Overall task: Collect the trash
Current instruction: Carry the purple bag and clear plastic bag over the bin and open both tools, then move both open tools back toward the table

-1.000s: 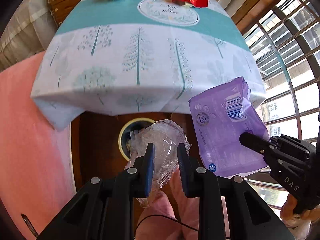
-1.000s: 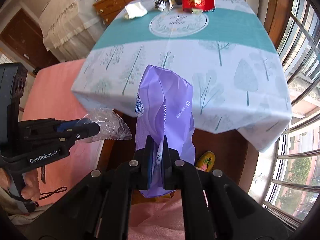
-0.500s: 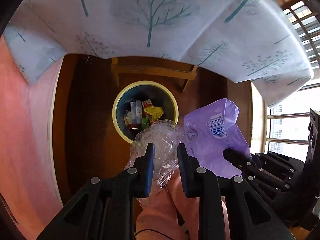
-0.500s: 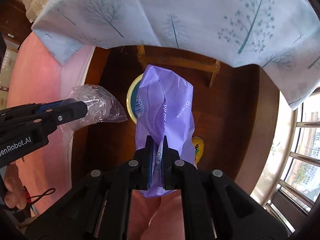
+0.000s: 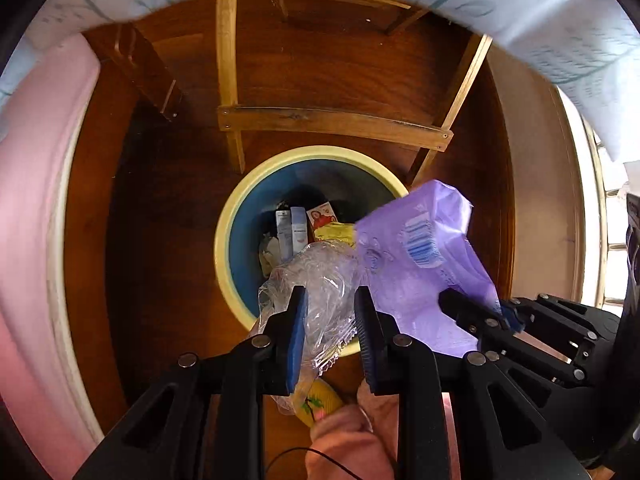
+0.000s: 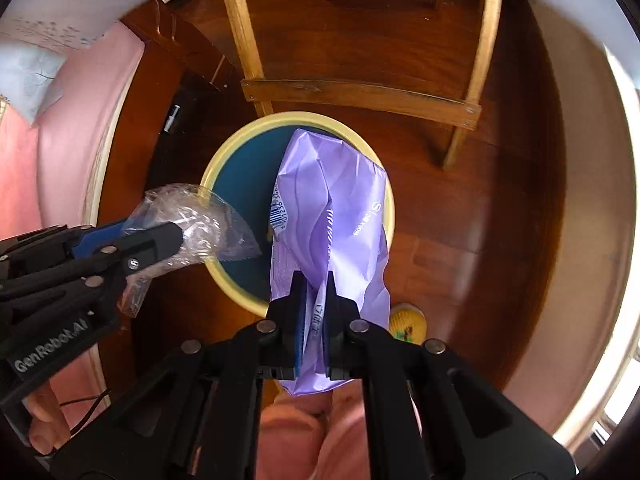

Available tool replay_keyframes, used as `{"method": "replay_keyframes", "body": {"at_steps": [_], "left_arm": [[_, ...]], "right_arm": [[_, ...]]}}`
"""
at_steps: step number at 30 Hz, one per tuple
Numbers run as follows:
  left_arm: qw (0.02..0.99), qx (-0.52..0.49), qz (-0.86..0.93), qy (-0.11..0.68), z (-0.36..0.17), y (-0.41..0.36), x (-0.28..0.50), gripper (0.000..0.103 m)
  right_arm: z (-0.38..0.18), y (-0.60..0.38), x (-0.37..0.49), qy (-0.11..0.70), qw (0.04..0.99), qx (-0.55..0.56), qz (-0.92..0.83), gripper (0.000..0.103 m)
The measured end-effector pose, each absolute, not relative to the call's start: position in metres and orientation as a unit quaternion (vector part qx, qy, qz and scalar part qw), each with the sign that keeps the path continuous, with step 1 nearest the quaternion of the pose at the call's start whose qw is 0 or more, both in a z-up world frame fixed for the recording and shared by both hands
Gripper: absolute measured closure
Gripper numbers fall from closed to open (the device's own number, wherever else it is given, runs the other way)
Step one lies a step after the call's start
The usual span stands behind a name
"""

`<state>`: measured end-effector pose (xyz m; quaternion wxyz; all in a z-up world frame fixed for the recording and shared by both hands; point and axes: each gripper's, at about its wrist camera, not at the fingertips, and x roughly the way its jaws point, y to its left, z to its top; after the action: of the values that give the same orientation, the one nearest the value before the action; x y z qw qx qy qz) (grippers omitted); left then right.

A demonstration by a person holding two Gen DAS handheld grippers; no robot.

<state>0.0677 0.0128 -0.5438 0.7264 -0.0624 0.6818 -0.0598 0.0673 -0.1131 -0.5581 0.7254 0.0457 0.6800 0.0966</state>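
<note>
My left gripper (image 5: 330, 300) is shut on a crumpled clear plastic wrapper (image 5: 316, 280) and holds it over the near rim of a round bin (image 5: 224, 236) with a yellow rim and blue inside. My right gripper (image 6: 314, 280) is shut on a purple plastic package (image 6: 332, 200) and holds it above the bin (image 6: 216, 168). The bin stands on the wooden floor and holds several pieces of trash (image 5: 292, 232). In the right wrist view the left gripper (image 6: 176, 236) with the clear wrapper (image 6: 192, 216) is at the bin's left rim. The purple package (image 5: 420, 256) also shows in the left wrist view.
A wooden table frame (image 5: 332, 120) stands right behind the bin, under the hanging tablecloth (image 5: 560, 20). A pink bed cover (image 5: 32, 200) lies to the left. A yellow slipper (image 6: 406, 322) is on the floor near the bin. Windows are on the right.
Both grippers have tipped down from the tabletop and come closer to the bin. The bin now fills the middle of both views, with both wrappers still held above it.
</note>
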Motion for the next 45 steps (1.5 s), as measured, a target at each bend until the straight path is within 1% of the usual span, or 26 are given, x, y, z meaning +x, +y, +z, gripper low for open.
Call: {"method": "replay_keyframes", "body": {"at_steps": [2, 3, 4, 5, 6, 7, 8, 9, 13, 16, 22, 27, 33, 38, 45], "left_arm": [[0.722, -0.060, -0.067, 0.687, -0.553, 0.013, 0.074, 0.072], [0.722, -0.058, -0.069, 0.686, -0.556, 0.015, 0.075, 0.059], [0.721, -0.057, -0.067, 0.687, -0.559, 0.017, 0.076, 0.051], [0.721, -0.059, -0.059, 0.688, -0.558, 0.021, 0.077, 0.048], [0.719, -0.068, -0.054, 0.690, -0.559, 0.027, 0.077, 0.042], [0.716, -0.078, -0.051, 0.692, -0.559, 0.032, 0.077, 0.033], [0.715, -0.086, -0.046, 0.693, -0.557, 0.037, 0.077, 0.030], [0.716, -0.090, -0.042, 0.691, -0.552, 0.043, 0.076, 0.030], [0.720, -0.093, -0.030, 0.687, -0.526, 0.056, 0.072, 0.030], [0.723, -0.104, -0.027, 0.683, -0.486, 0.063, 0.065, 0.030], [0.743, -0.107, -0.024, 0.660, -0.393, 0.066, 0.057, 0.030], [0.762, -0.089, -0.013, 0.642, -0.313, 0.063, 0.047, 0.030], [0.777, -0.092, -0.010, 0.623, -0.230, 0.059, 0.031, 0.030], [0.801, -0.079, -0.030, 0.592, -0.168, 0.052, 0.020, 0.030], [0.838, -0.031, -0.067, 0.540, -0.093, 0.033, 0.008, 0.030]], "right_arm": [[-0.571, -0.111, 0.071, 0.682, 0.722, 0.048, 0.103, 0.098], [-0.578, -0.112, 0.072, 0.686, 0.718, 0.052, 0.106, 0.097], [-0.583, -0.114, 0.077, 0.688, 0.715, 0.055, 0.107, 0.091], [-0.586, -0.115, 0.080, 0.690, 0.714, 0.054, 0.106, 0.084], [-0.585, -0.118, 0.081, 0.691, 0.714, 0.051, 0.101, 0.074], [-0.585, -0.121, 0.084, 0.691, 0.715, 0.049, 0.096, 0.063], [-0.586, -0.120, 0.086, 0.691, 0.715, 0.052, 0.094, 0.058], [-0.585, -0.122, 0.086, 0.691, 0.714, 0.062, 0.092, 0.054], [-0.568, -0.127, 0.089, 0.690, 0.715, 0.082, 0.080, 0.054], [-0.539, -0.125, 0.088, 0.688, 0.717, 0.088, 0.074, 0.054], [-0.457, -0.130, 0.079, 0.680, 0.723, 0.107, 0.066, 0.054], [-0.385, -0.132, 0.074, 0.674, 0.731, 0.083, 0.069, 0.054], [-0.292, -0.137, 0.065, 0.647, 0.756, 0.067, 0.075, 0.054], [-0.219, -0.139, 0.053, 0.612, 0.784, 0.068, 0.075, 0.054], [-0.140, -0.132, 0.047, 0.555, 0.827, 0.053, 0.068, 0.054]]}}
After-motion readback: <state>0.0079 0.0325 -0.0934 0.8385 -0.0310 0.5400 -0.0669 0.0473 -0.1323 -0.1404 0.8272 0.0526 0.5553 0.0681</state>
